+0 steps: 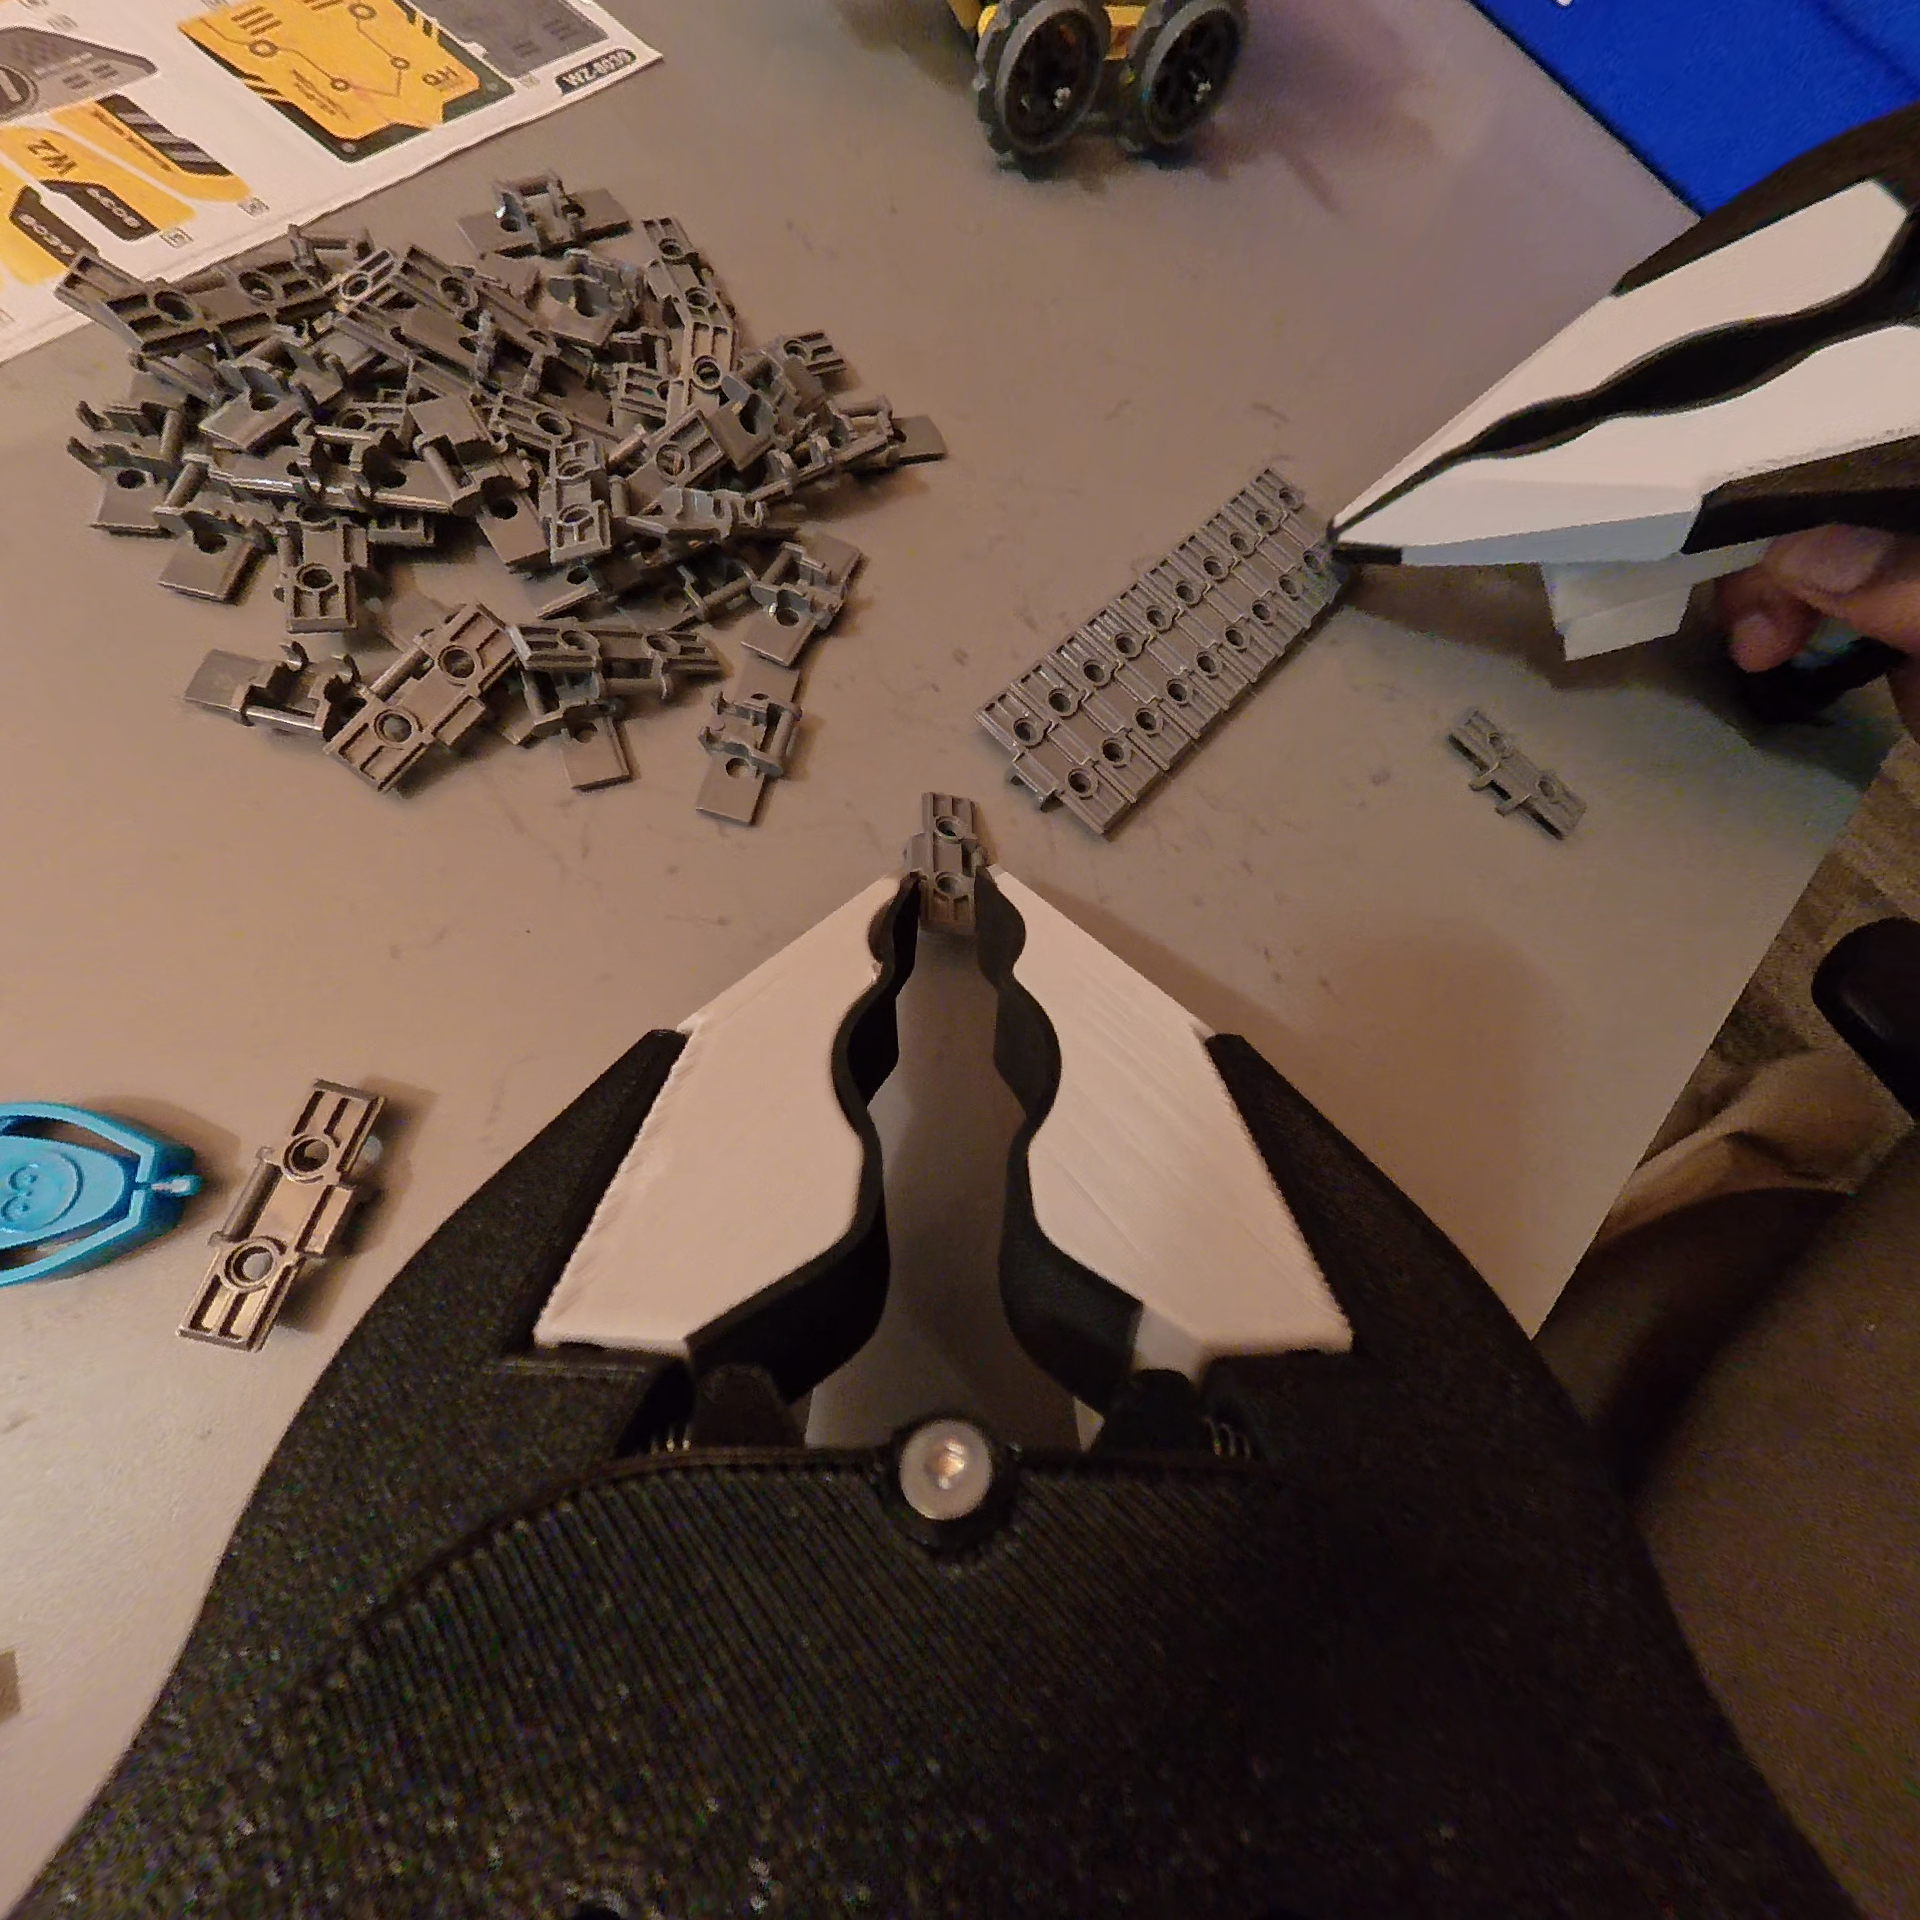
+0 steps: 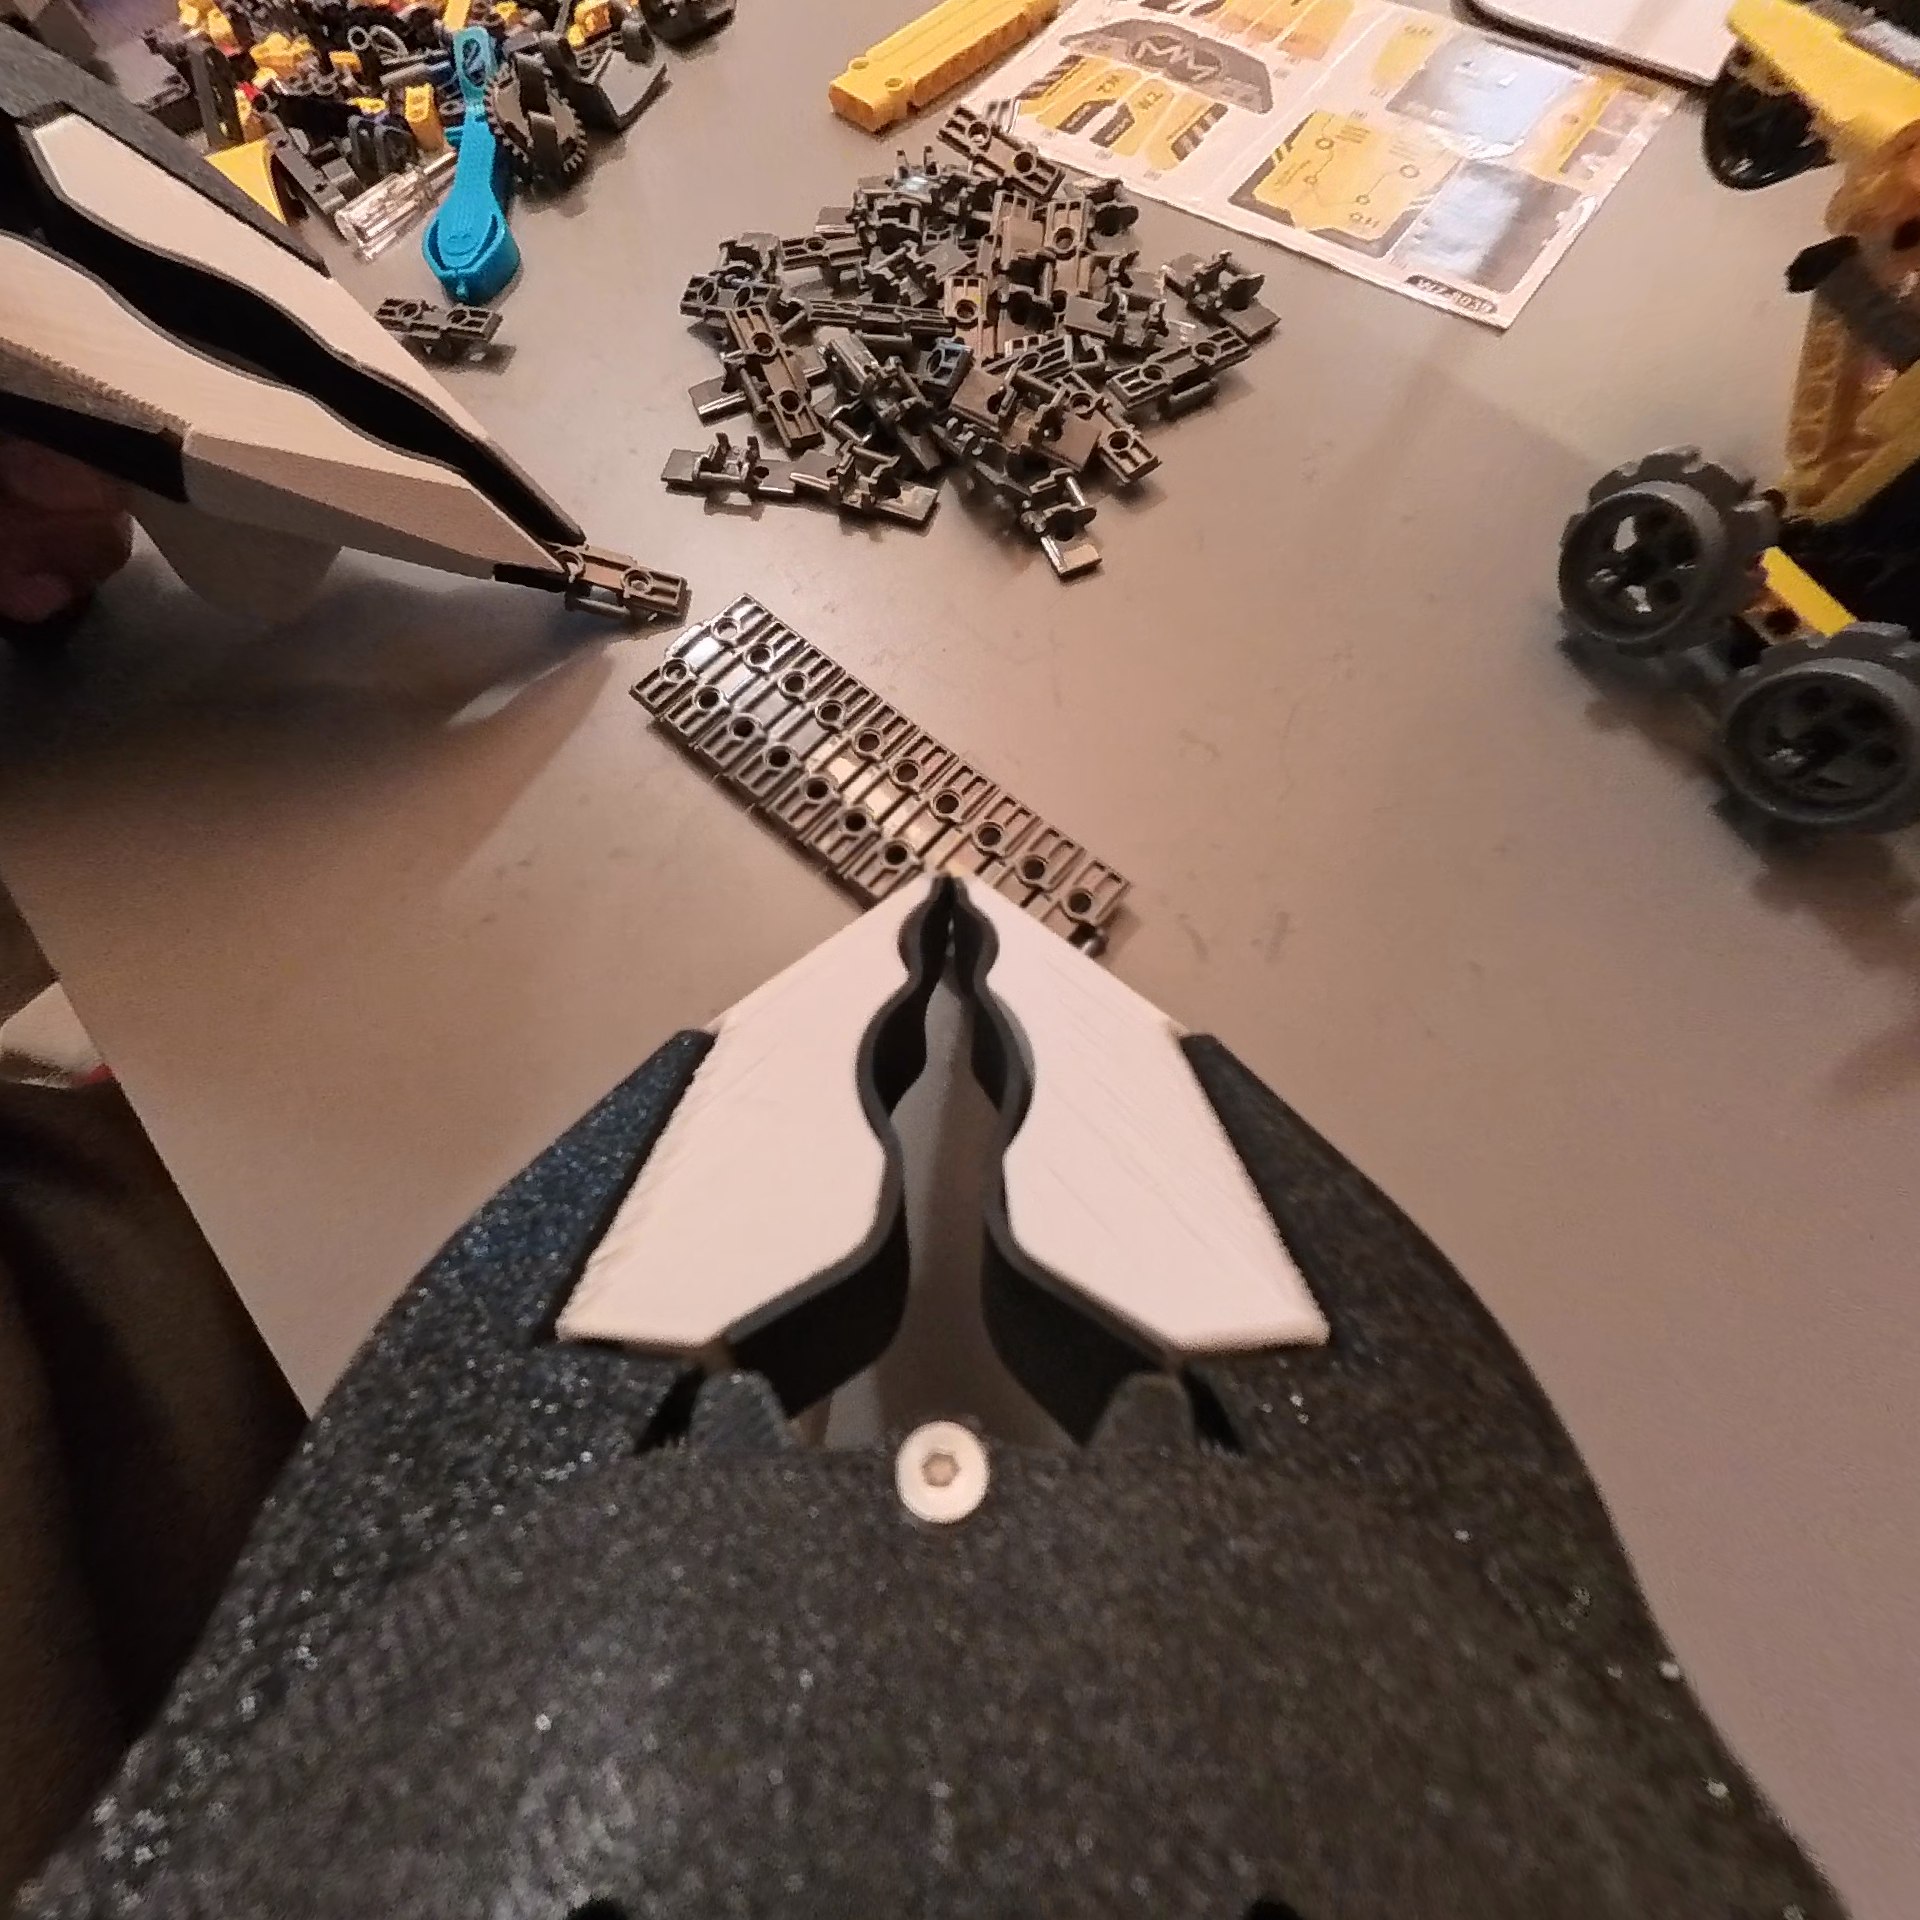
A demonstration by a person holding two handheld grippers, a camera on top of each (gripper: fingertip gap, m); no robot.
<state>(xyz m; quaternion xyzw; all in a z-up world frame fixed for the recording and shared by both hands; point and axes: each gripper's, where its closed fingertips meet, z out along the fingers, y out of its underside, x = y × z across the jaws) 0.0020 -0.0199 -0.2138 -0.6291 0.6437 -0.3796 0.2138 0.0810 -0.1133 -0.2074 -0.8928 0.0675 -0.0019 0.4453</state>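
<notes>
Now left hand-held gripper (image 1: 945,883) pinches a track link (image 1: 943,854) over the grey table (image 1: 1351,260), right hand-held gripper (image 2: 948,902) pressed together

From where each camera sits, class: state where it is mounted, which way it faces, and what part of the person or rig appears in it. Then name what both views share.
Left wrist view: on the left gripper, looking forward and down at the grey table; its fingers pinch a single track link; a hand shows behind the right gripper.
Right wrist view: on the right gripper, facing the opposite way across the table, tips shut at the end of the track strip; the left gripper enters upper left.
Shared: track strip, pile of loose links, blue tool, sticker sheet, wheeled model.
</notes>
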